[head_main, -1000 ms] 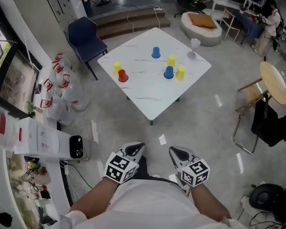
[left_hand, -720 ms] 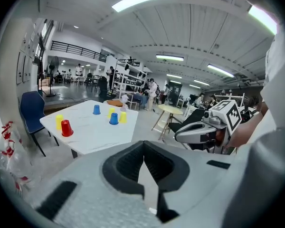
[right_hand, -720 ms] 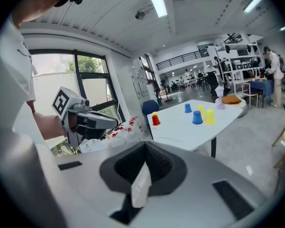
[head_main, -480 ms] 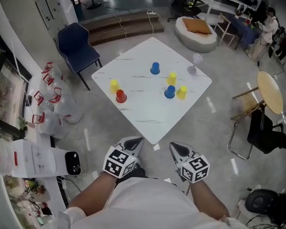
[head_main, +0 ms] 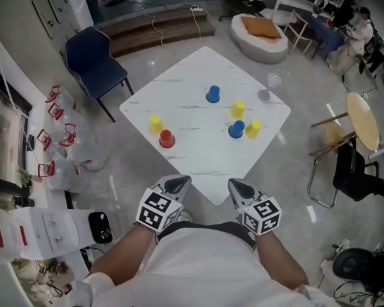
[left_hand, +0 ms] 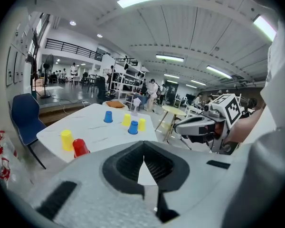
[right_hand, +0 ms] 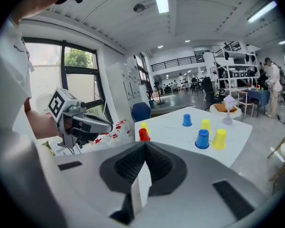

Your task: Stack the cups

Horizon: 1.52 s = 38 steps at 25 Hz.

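Head view sets the left gripper (head_main: pixel 179 183) and right gripper (head_main: pixel 238 185) either side of the near corner of the white table (head_main: pixel 198 162), both clenched on nothing (each gripper view shows its own jaws pressed together, empty). The cups stand unstacked ahead of the tips: the red cup (head_main: pixel 167 138) and its yellow neighbour (head_main: pixel 155 123) lie ahead-left, nearer the left gripper, and the blue cup (head_main: pixel 237 129) lies ahead-right, nearer the right. Only the gripper views show them standing upright, mouth-down.
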{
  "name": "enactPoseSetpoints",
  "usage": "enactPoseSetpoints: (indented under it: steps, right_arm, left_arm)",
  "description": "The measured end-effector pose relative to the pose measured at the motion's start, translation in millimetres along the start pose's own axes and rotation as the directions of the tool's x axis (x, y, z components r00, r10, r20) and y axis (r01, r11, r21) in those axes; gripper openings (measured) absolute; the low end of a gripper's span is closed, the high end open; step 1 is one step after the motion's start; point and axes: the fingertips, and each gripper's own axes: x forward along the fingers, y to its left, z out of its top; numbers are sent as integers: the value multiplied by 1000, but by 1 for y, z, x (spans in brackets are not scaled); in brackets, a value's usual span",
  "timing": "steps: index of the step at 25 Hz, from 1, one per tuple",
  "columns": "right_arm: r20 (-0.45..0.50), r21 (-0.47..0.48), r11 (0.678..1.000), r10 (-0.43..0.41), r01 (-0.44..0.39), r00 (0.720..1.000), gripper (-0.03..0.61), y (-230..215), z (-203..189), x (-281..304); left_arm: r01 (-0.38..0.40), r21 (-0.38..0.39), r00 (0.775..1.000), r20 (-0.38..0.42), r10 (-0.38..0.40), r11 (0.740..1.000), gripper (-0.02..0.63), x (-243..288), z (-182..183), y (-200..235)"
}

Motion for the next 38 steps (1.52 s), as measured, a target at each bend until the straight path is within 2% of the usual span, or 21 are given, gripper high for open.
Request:
enactPoseSetpoints:
  steps: [4, 8, 14, 18, 22, 25, 27, 32, 38]
  right_arm:
    - [-28, -44, 999, 14, -15, 1000, 6, 4, 6, 24]
    - [-54, -123, 990, 61, -68, 997, 6, 12, 16, 54]
    - [-90, -279, 946, 147, -167, 985, 25, 21, 35, 109]
    - [-165, -366, 894, 210, -258, 964, 54, 23, 35, 156]
    - [-247, -393, 856, 255, -337, 935, 72, 24, 23, 199]
    - [-288, -390, 845, 266, -366, 920, 97, 24, 16, 228]
    - [-304, -386, 842, 270, -377, 914, 114, 25, 13, 247]
    - [-339, -356, 857, 253, -372, 906, 190, 20, 6, 294]
    - [-399, -387, 833, 236, -396, 886, 267, 29, -9, 328]
  left_arm:
    - [-7, -10, 1000, -1, 7, 1000, 9, 0, 1, 16]
    - [-50, -23, 999, -5, 49, 999, 9, -4, 1, 31]
    - [-163, -83, 986, 9, 165, 983, 9, -18, -8, 56]
    - [-269, -169, 961, 11, 275, 948, 9, -30, -20, 71]
    - [-359, -233, 931, -22, 365, 904, 9, -40, -36, 78]
    - [-408, -288, 910, -52, 412, 866, 9, -47, -50, 82]
    - [-432, -300, 898, -59, 435, 850, 9, -51, -56, 79]
    - [-487, -333, 868, -88, 488, 807, 9, -65, -71, 77]
    - [-517, -354, 851, -114, 513, 779, 9, -79, -84, 76]
